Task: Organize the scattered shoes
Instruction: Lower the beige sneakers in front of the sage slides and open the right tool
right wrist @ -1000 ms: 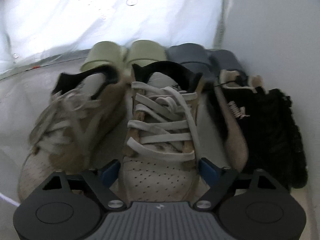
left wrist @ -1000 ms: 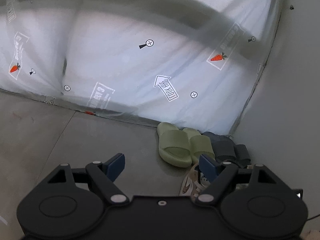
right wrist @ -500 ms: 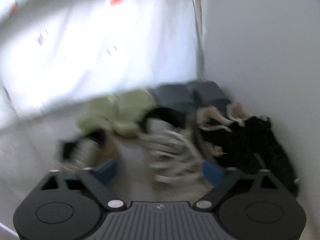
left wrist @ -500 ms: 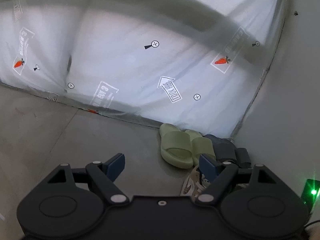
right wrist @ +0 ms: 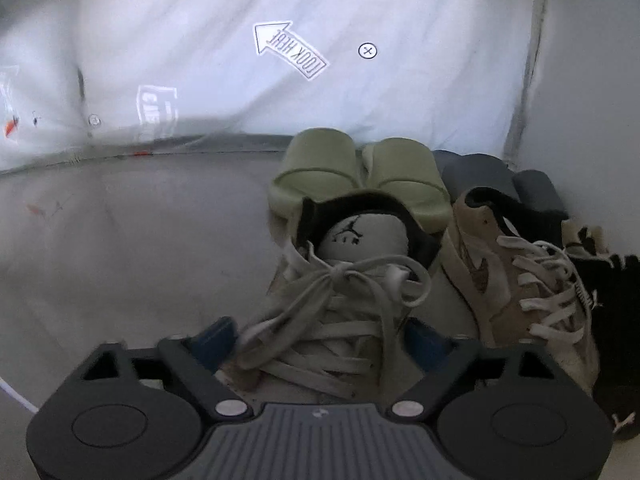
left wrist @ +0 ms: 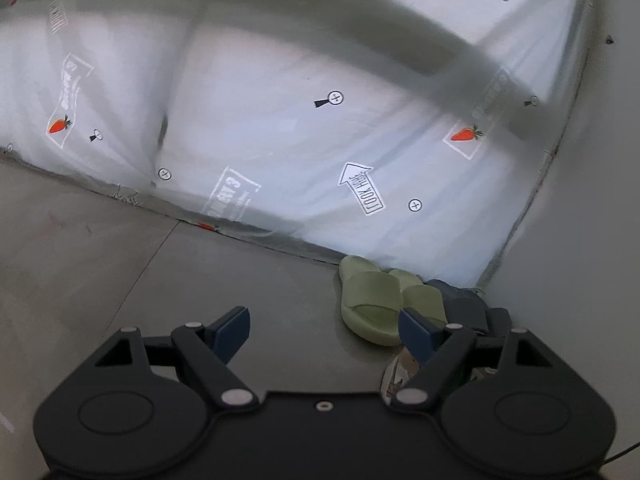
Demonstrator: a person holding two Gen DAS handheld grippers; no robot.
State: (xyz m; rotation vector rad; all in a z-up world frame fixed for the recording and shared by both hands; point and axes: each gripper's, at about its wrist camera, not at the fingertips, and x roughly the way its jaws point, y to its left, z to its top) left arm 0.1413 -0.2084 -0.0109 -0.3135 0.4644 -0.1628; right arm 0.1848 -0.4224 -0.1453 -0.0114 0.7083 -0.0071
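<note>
Right tongs [right wrist: 320, 340] straddle the near white-and-tan laced high-top sneaker [right wrist: 340, 312] across its lacing; the jaws are closing with the shoe between them, and whether the blue pads [right wrist: 216, 340] already press its sides cannot be told. This sneaker stands on the grey floor [right wrist: 140, 260], toe toward the camera, just left of its matching tan sneaker [right wrist: 516, 292]. Beyond them lie the pale green foam slides [right wrist: 356, 176], side by side against the printed white sheet [right wrist: 240, 60], with dark grey slippers [right wrist: 480, 172] to their right and a black shoe [right wrist: 612, 320] at the far right by the wall. Left tongs [left wrist: 324, 330] are spread, holding nothing, over bare floor. Judgement: the step is squaring the sneaker into the row. Grip low on the firm sides, not the loose laces; slide rather than lift, keep the toe parallel to its mate and avoid nudging the slides behind.
</note>
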